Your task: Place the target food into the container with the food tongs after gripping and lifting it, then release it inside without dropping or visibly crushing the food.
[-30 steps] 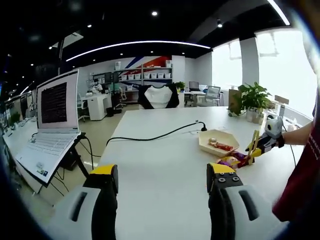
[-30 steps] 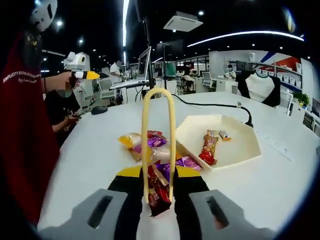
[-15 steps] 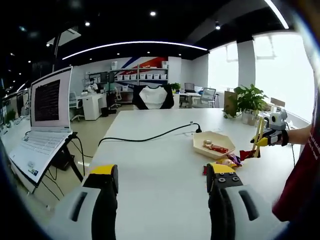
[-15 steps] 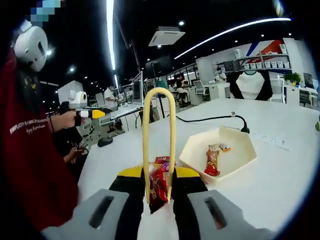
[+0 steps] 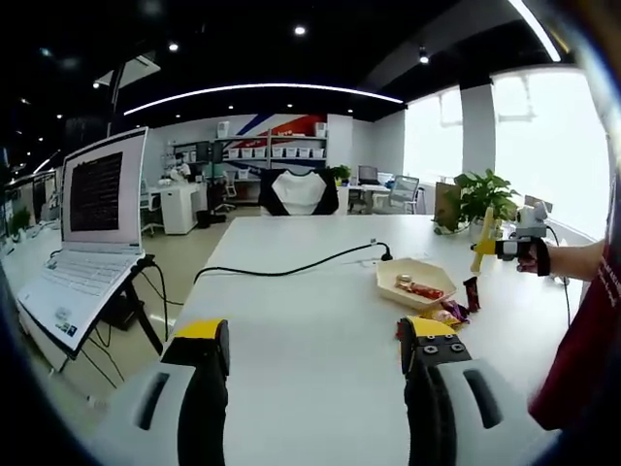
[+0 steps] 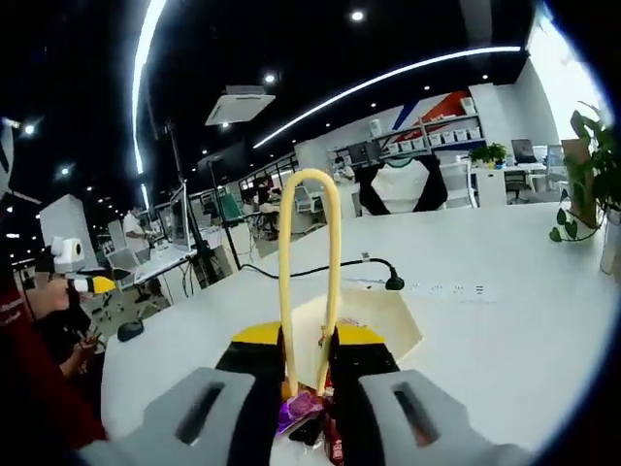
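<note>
Between the right gripper's (image 6: 307, 369) closed jaws, yellow tongs (image 6: 309, 262) pinch a red snack (image 5: 472, 292), lifted clear of the table (image 6: 505, 320) near the tray (image 6: 378, 325): step in hand is carry. Next: move over the tray, lower, ease grip gently. Left gripper (image 5: 315, 354) hangs wide, holding nothing.

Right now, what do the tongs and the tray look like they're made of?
The tongs look like pale yellow plastic: one smooth, bent strip with a slight sheen. The tray looks like cream plastic or moulded fibre, matte, with thin raised walls; I can't tell which.
</note>
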Demonstrator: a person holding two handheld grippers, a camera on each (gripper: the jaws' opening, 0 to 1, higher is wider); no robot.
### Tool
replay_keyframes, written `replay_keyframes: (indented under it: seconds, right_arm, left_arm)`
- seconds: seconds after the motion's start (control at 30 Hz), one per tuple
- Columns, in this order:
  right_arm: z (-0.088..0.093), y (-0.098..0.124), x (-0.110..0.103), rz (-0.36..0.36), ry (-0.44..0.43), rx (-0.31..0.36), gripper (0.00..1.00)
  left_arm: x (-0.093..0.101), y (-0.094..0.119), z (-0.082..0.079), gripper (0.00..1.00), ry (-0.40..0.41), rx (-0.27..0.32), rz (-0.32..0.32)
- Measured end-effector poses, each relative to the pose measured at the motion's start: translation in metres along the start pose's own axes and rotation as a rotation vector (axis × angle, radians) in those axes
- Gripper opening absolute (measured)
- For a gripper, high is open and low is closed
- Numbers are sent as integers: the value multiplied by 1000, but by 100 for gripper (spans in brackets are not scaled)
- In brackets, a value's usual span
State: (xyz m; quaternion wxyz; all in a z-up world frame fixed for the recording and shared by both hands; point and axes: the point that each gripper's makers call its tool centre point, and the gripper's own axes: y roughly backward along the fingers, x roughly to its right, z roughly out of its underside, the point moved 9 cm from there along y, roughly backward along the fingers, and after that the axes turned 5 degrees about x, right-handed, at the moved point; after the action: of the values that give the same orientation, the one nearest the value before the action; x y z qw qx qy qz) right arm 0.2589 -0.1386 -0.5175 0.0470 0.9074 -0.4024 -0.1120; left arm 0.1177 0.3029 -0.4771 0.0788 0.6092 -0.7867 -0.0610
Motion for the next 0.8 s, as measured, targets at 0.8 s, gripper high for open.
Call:
replay_keyframes:
  seconds: [0.8]
  right_arm:
    - [74,-10,30,481,-16,-46,23]
  left_arm:
    - [-3,8,6,76,3,-17,-35]
